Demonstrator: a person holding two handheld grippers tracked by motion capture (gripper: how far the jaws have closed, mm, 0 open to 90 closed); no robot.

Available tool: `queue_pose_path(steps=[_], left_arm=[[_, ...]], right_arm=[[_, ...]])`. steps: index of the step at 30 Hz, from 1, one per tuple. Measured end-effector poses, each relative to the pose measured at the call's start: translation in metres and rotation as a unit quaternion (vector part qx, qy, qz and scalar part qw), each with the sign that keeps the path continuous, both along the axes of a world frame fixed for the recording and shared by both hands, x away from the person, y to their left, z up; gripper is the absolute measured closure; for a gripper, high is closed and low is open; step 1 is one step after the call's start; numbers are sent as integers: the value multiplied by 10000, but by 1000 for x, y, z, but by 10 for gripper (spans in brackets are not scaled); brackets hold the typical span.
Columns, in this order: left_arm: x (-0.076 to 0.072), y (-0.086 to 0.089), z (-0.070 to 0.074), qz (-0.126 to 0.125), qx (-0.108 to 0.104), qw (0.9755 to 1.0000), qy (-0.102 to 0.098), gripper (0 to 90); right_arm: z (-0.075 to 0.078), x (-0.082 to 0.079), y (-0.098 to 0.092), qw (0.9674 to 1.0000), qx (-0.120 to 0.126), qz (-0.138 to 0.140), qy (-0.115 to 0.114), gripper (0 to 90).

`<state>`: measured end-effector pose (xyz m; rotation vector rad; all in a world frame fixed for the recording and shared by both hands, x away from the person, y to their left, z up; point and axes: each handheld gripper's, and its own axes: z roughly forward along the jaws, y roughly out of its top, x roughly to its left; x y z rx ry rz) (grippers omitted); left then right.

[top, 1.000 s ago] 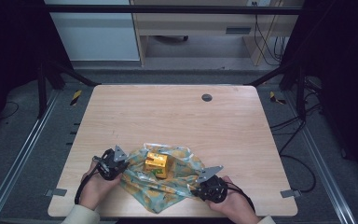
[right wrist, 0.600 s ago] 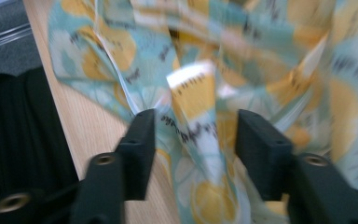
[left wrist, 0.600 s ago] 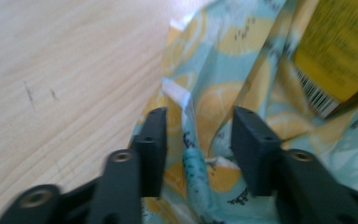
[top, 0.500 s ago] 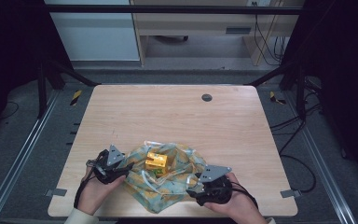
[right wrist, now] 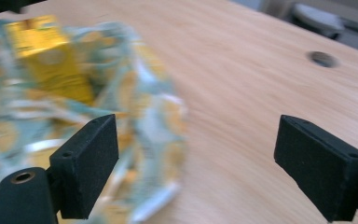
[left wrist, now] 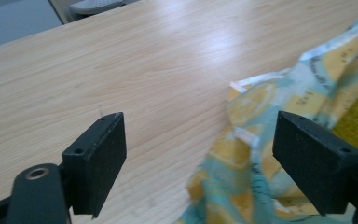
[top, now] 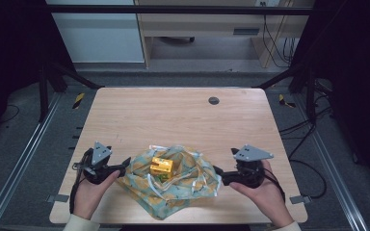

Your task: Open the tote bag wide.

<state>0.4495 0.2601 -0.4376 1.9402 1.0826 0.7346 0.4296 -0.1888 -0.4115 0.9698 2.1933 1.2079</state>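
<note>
Cloth comes first: a crumpled teal fabric printed with yellow lemons and edged in white ribbon (top: 171, 185) lies at the table's near edge, bunched loosely around a small yellow box (top: 161, 166) that sits at its middle. Its long axis runs left to right, between the two hands. The left gripper (top: 124, 168) rests just beside the left fringe, jaws apart after just opening, nothing between them. The right gripper (top: 218, 174), likewise spread and empty, sits just off the right fringe. Pale wooden table (top: 173, 115) beneath looks smooth and matte.

Left hand-held gripper (top: 124, 167) and right hand-held gripper (top: 217, 172), pointing inward toward each other; jaws just opening, now wide, nothing gripped.
</note>
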Motion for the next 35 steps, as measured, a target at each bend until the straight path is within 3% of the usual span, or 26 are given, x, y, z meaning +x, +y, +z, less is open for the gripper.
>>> queue_pose_path(steps=[3,7,14,17,21,26,32,35], left_arm=[[3,11,0,175,-135,9998,20,155],[7,23,-4,312,-148,9993,154,136],[16,39,-13,523,-155,9981,290,108],[19,44,-17,503,-194,9978,380,89],[24,45,-23,572,-105,9969,521,83],[25,45,-27,578,-8,9959,692,75],[26,41,-33,612,312,9930,963,75],[25,41,-31,634,263,9937,884,77]], right_arm=[[-5,8,-18,9991,157,-399,33,118],[-10,15,-36,9969,229,-755,62,99],[-22,23,-57,9927,292,-1163,123,83],[-28,26,-65,9902,295,-1351,220,84],[-36,29,-73,9873,297,-1528,303,87],[-50,31,-76,9853,226,-1617,500,89],[-67,33,-73,9839,43,-1566,864,79],[-67,33,-70,9846,68,-1511,874,75]])
